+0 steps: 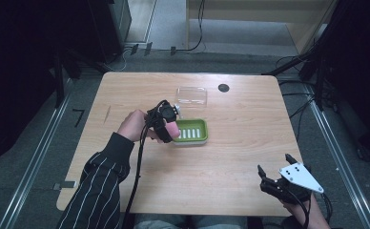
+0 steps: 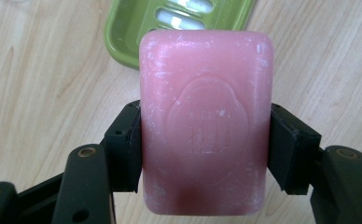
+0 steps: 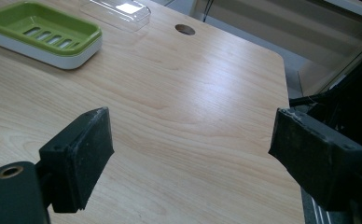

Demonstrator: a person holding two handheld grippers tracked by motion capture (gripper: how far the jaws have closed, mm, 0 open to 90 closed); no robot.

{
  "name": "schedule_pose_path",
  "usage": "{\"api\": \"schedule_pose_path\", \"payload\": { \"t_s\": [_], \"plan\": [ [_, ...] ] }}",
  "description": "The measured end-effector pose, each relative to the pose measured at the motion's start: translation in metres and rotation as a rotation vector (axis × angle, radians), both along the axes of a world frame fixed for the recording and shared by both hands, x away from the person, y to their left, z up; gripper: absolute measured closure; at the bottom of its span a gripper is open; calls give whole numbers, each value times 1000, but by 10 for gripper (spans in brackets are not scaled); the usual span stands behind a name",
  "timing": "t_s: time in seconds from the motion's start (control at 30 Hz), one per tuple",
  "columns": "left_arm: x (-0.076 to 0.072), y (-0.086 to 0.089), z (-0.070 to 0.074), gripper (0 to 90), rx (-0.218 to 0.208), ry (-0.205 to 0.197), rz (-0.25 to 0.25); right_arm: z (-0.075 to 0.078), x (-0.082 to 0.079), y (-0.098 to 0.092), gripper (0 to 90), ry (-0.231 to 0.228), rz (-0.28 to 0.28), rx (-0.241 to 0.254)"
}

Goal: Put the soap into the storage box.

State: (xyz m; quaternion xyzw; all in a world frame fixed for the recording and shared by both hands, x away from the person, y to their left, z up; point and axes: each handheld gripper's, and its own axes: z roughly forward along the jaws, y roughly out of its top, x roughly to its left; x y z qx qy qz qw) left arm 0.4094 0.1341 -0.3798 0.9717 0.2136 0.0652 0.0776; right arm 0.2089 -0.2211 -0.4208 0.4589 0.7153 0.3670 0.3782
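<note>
A pink bar of soap (image 2: 206,121) with an embossed oval stamp sits between the black jaws of my left gripper (image 2: 206,149), which is shut on its two long sides. In the high view the left gripper (image 1: 168,128) holds the pink soap (image 1: 172,129) just left of the green soap dish (image 1: 192,131), above the table. Part of that green dish (image 2: 137,23) with its white slotted insert lies beyond the soap. My right gripper (image 3: 188,154) stands open above bare wood; it is near the table's front right corner (image 1: 274,170). The green dish (image 3: 44,32) lies far off from it.
A clear plastic lid (image 1: 191,96) lies behind the dish, also seen as the clear lid (image 3: 116,11). A round cable hole (image 1: 223,88) is in the wooden table (image 1: 240,143) near its back edge. Dark floor, rails and cables surround the table.
</note>
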Motion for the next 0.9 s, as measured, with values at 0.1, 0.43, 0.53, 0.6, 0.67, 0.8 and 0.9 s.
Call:
{"api": "schedule_pose_path", "payload": {
  "t_s": [0.1, 0.43, 0.53, 0.6, 0.67, 0.8, 0.9],
  "plan": [
    [2, -2, 4, 385, 2, -6, -3, 0, 0, 0, 135, 0, 0, -1],
    [11, -11, 6, 386, 13, -16, -34, -1, 1, -1, 135, 8, -7, -5],
    [14, -13, 4, 385, 15, -16, -48, -1, 0, -1, 135, 6, -8, -7],
    [15, -14, 4, 385, 20, -13, -53, -1, 0, -2, 135, 7, -11, -4],
    [16, -17, 4, 385, 21, -14, -64, -1, -1, -3, 135, 10, -11, -7],
    [19, -23, 4, 386, 26, -11, -86, -1, -3, -4, 135, 9, -18, -7],
    [20, -27, 4, 386, 18, -12, -103, -1, -5, -6, 135, 9, -24, -2]
  ]
}}
